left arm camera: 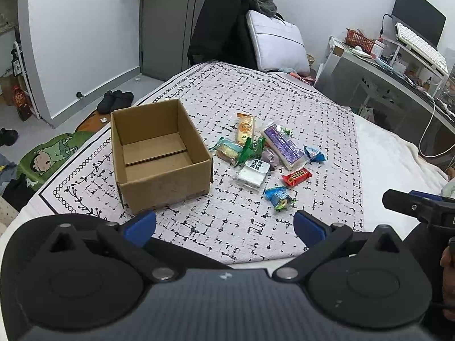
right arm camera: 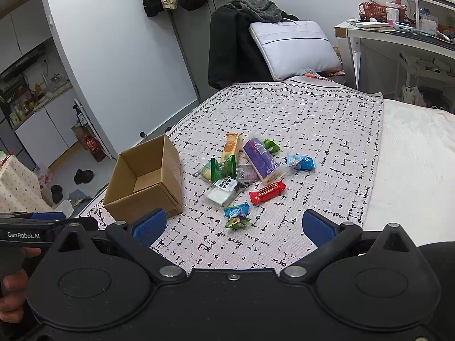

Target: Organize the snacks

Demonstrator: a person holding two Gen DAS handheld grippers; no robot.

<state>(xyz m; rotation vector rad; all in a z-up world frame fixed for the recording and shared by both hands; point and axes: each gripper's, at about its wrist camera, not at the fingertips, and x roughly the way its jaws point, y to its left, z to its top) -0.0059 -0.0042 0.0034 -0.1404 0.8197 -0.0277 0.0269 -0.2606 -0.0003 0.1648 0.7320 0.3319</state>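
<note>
An empty brown cardboard box (left arm camera: pixel 159 156) (right arm camera: pixel 146 180) stands open-topped on the patterned cloth (left arm camera: pixel 256 99) (right arm camera: pixel 312 119). Right of it lies a loose pile of several wrapped snacks: a long purple pack (left arm camera: pixel 284 145) (right arm camera: pixel 260 159), an orange bar (left arm camera: pixel 245 129) (right arm camera: pixel 231 147), a red packet (left arm camera: pixel 296 176) (right arm camera: pixel 267 191), a white pack (left arm camera: pixel 253 173) (right arm camera: pixel 223 190) and a blue-green candy (left arm camera: pixel 278 197) (right arm camera: pixel 236 216) nearest me. My left gripper (left arm camera: pixel 224 227) hangs open near the cloth's front edge, holding nothing. My right gripper (right arm camera: pixel 233 227) is open too, just short of the blue-green candy.
The cloth covers a bed with a white blanket (right arm camera: pixel 412 153) on its right. A chair with dark clothes and a grey laptop bag (right arm camera: pixel 293 48) stands behind. A cluttered desk (left arm camera: pixel 398 65) is at the right, shoes (left arm camera: pixel 115 101) and bags on the floor at the left.
</note>
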